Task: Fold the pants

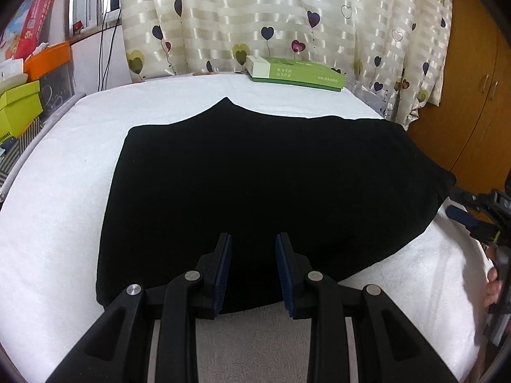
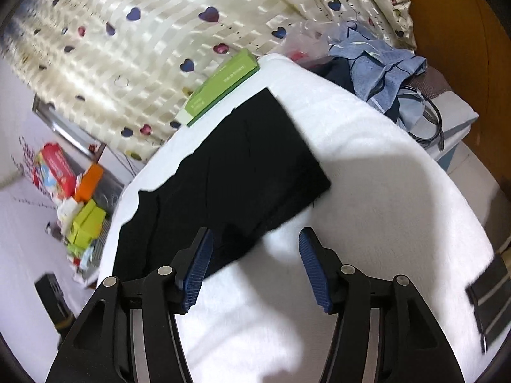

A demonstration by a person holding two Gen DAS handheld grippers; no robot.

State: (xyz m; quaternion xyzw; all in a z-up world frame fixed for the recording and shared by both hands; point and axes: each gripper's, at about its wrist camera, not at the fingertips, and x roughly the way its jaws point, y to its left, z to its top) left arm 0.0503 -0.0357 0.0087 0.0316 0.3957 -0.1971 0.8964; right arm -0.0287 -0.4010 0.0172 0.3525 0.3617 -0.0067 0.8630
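Black pants [image 1: 255,185] lie folded flat in a broad block on the white towel-covered table [image 1: 64,207]. My left gripper [image 1: 254,239] hovers open over the near edge of the pants with nothing between its blue pads. The right gripper [image 1: 469,217] shows at the far right edge of the left wrist view, beside the pants' right corner, held by a hand. In the right wrist view the pants [image 2: 242,172] stretch away to the upper left, and my right gripper [image 2: 255,236] stands open above their near corner and the white table [image 2: 383,191], holding nothing.
A green box [image 1: 297,73] lies at the table's far edge against a heart-patterned curtain [image 1: 255,16]. Blue clothes [image 2: 380,67] and a cable are piled off the table's far right. Coloured boxes [image 1: 22,102] stack at the left. A wooden cabinet [image 1: 472,95] stands right.
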